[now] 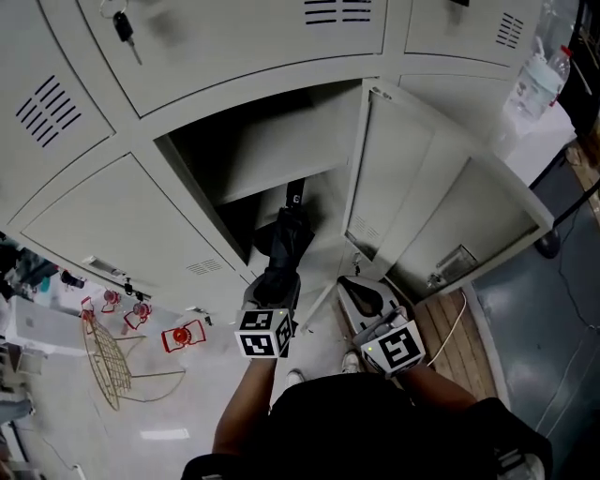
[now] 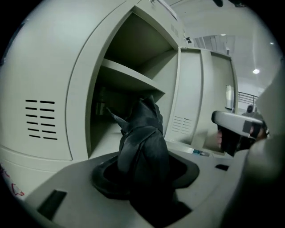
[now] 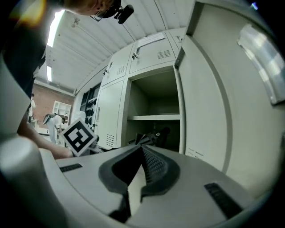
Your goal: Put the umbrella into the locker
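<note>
The folded black umbrella [image 1: 284, 246] points handle-first into the open locker compartment [image 1: 272, 159], its tip end just inside the opening under the inner shelf [image 2: 129, 75]. My left gripper [image 1: 272, 284] is shut on the umbrella's bunched fabric [image 2: 144, 147], which fills the space between the jaws. My right gripper [image 1: 361, 292] hangs to the right, next to the swung-out locker door [image 1: 422, 206], its jaws shut with nothing in them. In the right gripper view, the umbrella [image 3: 153, 136] shows just past that gripper [image 3: 142, 147], at the mouth of the locker [image 3: 156, 102].
Shut locker doors surround the open one; a key [image 1: 123, 26] hangs from the door above. A water bottle [image 1: 539, 80] stands on a white surface at the upper right. A wire rack [image 1: 105, 356] and red items [image 1: 183, 335] lie at the left. A cable [image 1: 452, 328] crosses the floor.
</note>
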A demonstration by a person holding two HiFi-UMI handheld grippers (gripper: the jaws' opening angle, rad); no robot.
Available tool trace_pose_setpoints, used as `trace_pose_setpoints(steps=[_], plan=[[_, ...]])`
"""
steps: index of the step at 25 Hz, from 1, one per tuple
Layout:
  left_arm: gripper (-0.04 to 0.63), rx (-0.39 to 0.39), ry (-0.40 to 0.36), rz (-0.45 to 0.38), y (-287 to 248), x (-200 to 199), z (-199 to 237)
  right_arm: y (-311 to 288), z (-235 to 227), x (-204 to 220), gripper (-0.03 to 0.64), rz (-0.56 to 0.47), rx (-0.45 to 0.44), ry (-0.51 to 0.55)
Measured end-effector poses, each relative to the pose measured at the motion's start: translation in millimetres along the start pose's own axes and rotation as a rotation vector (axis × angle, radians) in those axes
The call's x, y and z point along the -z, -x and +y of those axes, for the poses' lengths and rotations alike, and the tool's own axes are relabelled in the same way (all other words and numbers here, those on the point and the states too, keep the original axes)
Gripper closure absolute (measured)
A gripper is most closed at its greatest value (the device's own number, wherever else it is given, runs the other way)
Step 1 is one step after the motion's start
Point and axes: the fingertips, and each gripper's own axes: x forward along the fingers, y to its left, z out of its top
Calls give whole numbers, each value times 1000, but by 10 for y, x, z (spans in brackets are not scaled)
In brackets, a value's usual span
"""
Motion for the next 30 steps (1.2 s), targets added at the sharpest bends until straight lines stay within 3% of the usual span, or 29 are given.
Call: trace_pose_setpoints(steps=[8,15,30], plan=[[382,-107,-65,56,-463,-214,131,-15,-79,191,618,25,-31,-9],[380,-121,-95,51,-850,-471,238,-37,-304,202,618,-2,-22,-44],[374,-227,-200,187,-1508,-680,590,-28,-507,227,618,18,-56,-45]])
